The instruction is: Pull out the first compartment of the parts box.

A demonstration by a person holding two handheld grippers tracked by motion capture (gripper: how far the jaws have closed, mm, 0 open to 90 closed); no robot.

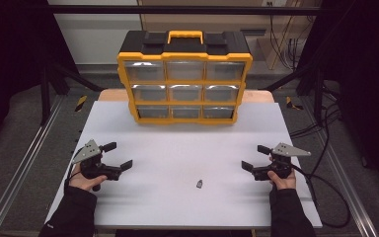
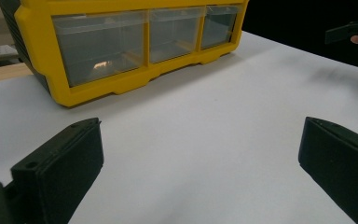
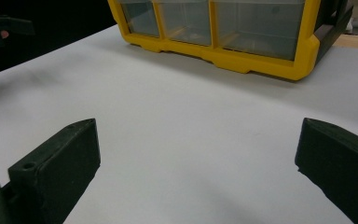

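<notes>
A yellow and black drawer organiser [image 1: 184, 79] with clear drawers stands at the back of the white table top [image 1: 177, 143]; its bottom row of drawers appears in the left gripper view [image 2: 135, 42] and the right gripper view [image 3: 223, 28]. A small dark part [image 1: 199, 183] lies on the table near the front, between the hands. My left gripper [image 1: 118, 155] rests at the left of the table, open, with bare table between its jaws [image 2: 200, 158]. My right gripper [image 1: 255, 157] rests at the right, open too, nothing between its jaws [image 3: 196, 158].
Metal frame rails [image 1: 24, 153] run along both sides of the table. Cables [image 1: 325, 187] trail off the right edge onto the floor. The wide stretch of white table top between the organiser and the hands holds just the small dark part.
</notes>
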